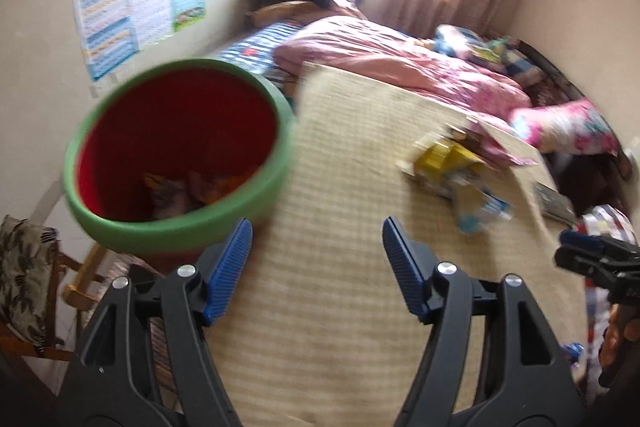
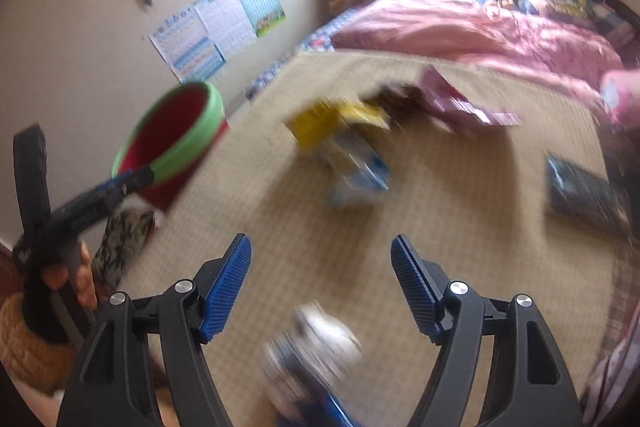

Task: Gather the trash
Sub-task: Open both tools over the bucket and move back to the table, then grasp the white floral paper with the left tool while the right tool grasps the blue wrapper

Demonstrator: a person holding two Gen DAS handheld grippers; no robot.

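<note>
A red bin with a green rim [image 1: 176, 155] stands at the left edge of the bed mat and holds some wrappers; it also shows in the right wrist view [image 2: 172, 147]. A pile of trash lies on the mat: yellow packets [image 1: 444, 155] [image 2: 324, 123], a blue and white wrapper [image 1: 484, 207] [image 2: 356, 175] and a pink packet [image 2: 460, 99]. A blurred blue and white wrapper [image 2: 316, 347] lies close under my right gripper [image 2: 320, 283]. My left gripper [image 1: 316, 267] is open and empty beside the bin. My right gripper is open and empty.
A beige woven mat [image 1: 340, 227] covers the bed's near part. A pink quilt [image 1: 400, 63] and pillows lie behind. A dark flat device [image 2: 580, 195] lies at the mat's right edge. A wooden chair with a patterned cushion [image 1: 24, 267] stands at the left.
</note>
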